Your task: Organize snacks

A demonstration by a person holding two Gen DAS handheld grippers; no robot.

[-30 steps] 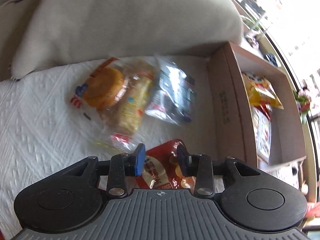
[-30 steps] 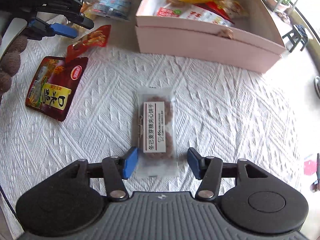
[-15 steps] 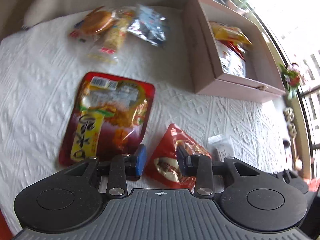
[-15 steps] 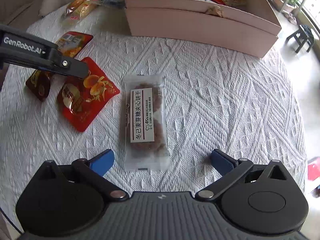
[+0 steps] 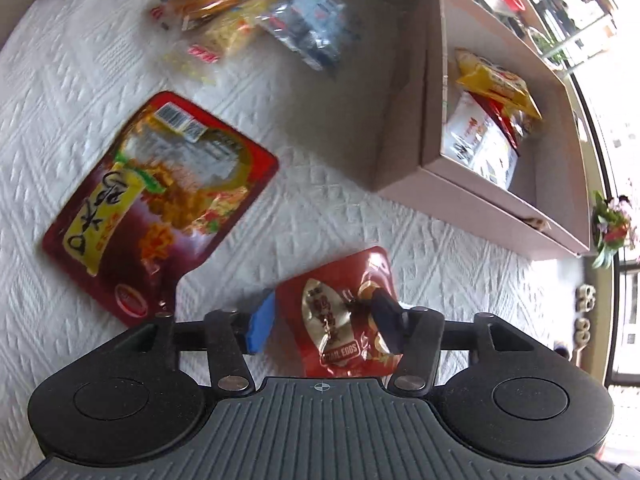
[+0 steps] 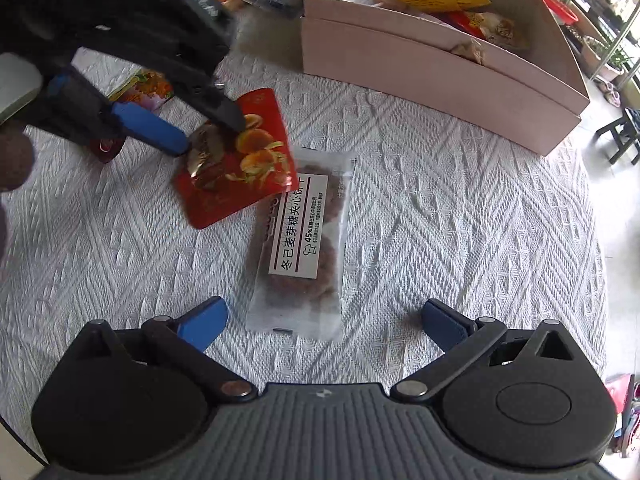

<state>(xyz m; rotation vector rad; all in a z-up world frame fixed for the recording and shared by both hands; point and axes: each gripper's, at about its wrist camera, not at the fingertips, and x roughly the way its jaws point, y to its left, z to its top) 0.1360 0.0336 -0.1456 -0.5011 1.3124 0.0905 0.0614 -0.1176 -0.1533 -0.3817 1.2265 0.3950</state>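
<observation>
A small red quail-egg packet [image 5: 332,280] lies on the white cloth between the fingers of my left gripper [image 5: 323,316], whose jaws are opening; the blue pad [image 5: 262,322] stands clear of the packet's edge. In the right wrist view the same packet [image 6: 236,184] rests flat, one corner over a clear biscuit packet [image 6: 304,248], with the left gripper [image 6: 210,134] above it. My right gripper [image 6: 324,312] is wide open, holding nothing, straddling the biscuit packet's near end. The pink cardboard box [image 6: 420,68] at the back holds several snack bags.
A large red snack pouch [image 5: 156,200] lies flat to the left. A pile of clear-wrapped snacks [image 5: 248,12] sits at the far edge beside the box [image 5: 404,120]. A beige cushion borders the cloth at the back. A stool and plants stand beyond the table, right.
The left gripper carried the small red packet over next to the biscuit packet, and its jaws have spread apart. The right gripper's jaws went from partly open to wide open.
</observation>
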